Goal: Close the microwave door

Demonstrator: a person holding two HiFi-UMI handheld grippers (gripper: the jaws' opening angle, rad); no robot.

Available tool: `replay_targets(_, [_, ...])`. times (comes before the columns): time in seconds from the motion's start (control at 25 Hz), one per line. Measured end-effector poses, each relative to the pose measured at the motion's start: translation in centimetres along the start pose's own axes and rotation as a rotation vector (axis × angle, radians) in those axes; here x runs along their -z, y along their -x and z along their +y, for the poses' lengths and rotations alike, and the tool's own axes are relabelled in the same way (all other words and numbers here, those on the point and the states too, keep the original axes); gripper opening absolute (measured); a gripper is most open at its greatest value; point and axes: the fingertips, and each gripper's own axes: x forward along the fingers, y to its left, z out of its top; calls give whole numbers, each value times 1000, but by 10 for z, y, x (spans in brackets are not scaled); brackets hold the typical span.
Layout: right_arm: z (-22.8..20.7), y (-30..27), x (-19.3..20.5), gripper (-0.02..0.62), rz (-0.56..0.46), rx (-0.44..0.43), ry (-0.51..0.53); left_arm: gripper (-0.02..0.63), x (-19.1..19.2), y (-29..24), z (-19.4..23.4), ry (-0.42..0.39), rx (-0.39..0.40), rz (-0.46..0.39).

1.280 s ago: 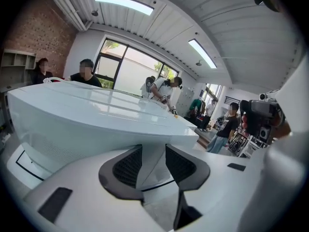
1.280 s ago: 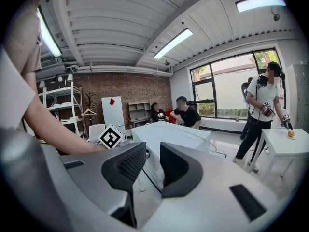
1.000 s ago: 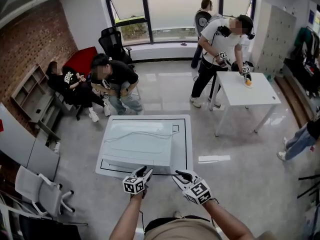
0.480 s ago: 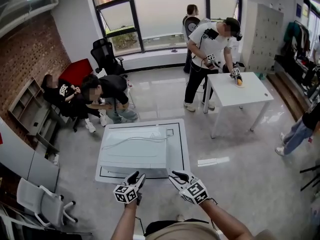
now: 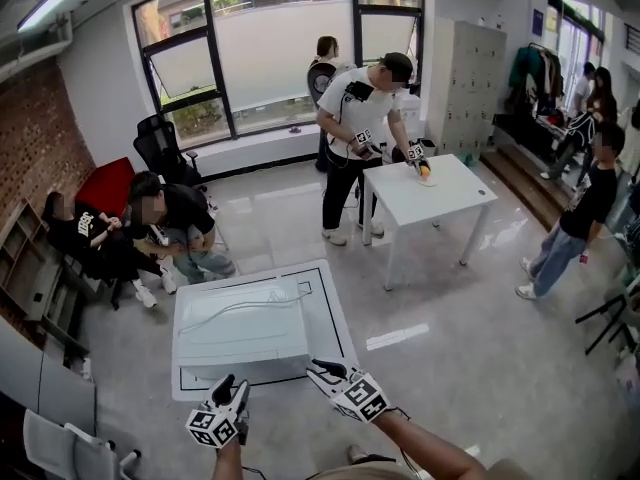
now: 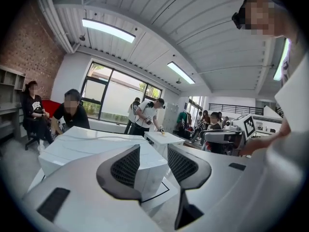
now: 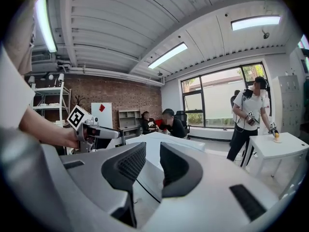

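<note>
WORKROOM: A person holds two grippers just short of a white microwave. It sits low in front of them on a white board edged with a black line. Seen from above, the microwave's door cannot be made out.

The left gripper and right gripper hover at the microwave's near side, touching nothing. Each gripper's own view shows its jaws spread apart with nothing pinched and the microwave's white body beyond the gap.

The only print close at hand is the black-and-white square marker on each gripper's cube. White lettering on a seated person's black shirt is too small to read.

Beyond the microwave, two people sit by a red sofa and a black office chair, under a brick wall. To the right, another person bends over a white table, holding grippers near an orange object. Grey lockers stand behind, and more people stand at the far right.
</note>
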Motion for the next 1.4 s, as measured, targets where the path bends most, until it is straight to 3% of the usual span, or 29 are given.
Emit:
replay_targets(0.32, [25, 0, -18, 94, -30, 116, 16, 169, -30, 54, 22, -58, 45, -55])
replay_targets(0.56, [41, 14, -23, 94, -58, 190, 10, 169, -15, 82, 45, -78, 29, -39])
replay_targets(0.92, [55, 25, 2, 94, -29, 271, 19, 169, 7, 118, 73, -64, 19, -31])
replay_targets(1.4, [64, 44, 8, 92, -27, 284, -15, 169, 26, 130, 78, -56, 6, 14])
